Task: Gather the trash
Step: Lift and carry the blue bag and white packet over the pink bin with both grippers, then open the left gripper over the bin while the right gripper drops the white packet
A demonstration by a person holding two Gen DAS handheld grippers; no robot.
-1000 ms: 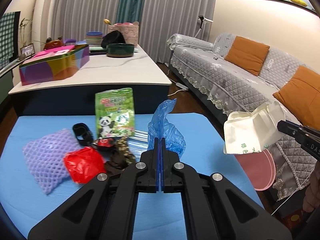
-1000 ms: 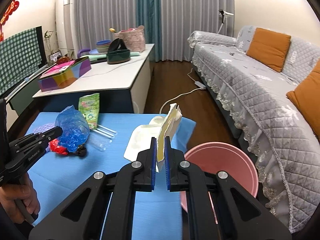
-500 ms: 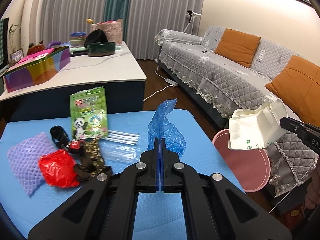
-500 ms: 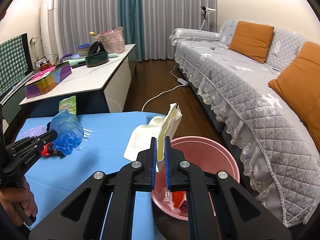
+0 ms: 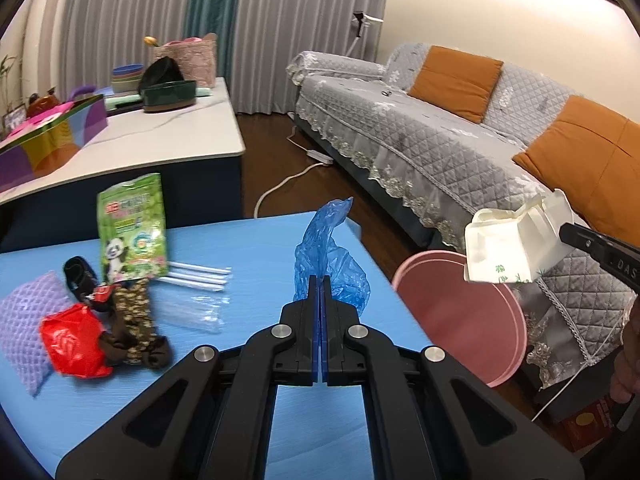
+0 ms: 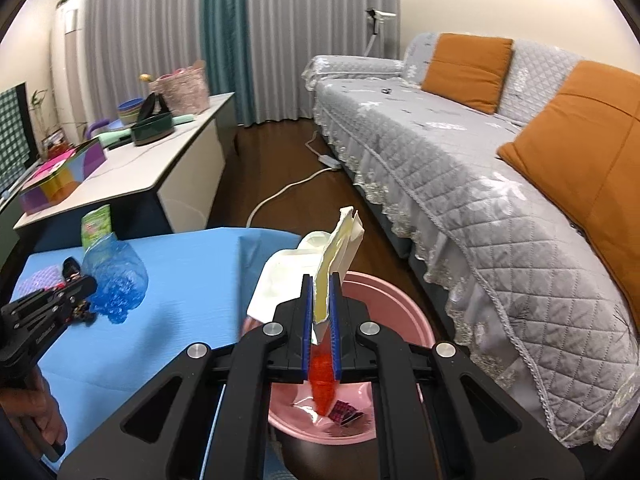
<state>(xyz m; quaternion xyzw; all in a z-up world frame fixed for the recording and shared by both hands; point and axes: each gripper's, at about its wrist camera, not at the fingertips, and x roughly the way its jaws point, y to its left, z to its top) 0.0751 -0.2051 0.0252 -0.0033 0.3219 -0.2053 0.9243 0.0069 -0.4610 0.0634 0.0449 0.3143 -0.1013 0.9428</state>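
Overhead, right gripper (image 6: 321, 280) pinches white paper box (image 6: 292, 276) above pink bin (image 6: 400, 312).

A low desk (image 5: 256, 248) stands in front of a longer counter (image 5: 160, 140), with a sofa (image 5: 440, 152) to its right across a strip of floor. A basin (image 6: 400, 308) sits on the floor just beside the desk's right edge, scraps lying in it. A snack packet (image 5: 132, 228), straws (image 5: 200, 274), a mesh sleeve (image 5: 24, 320) and a crumpled bag (image 5: 72, 336) cluster on the desk's left half. A plastic bag (image 5: 328, 256) hangs above the desk's right half, and a paper container (image 6: 296, 276) hangs over the basin.
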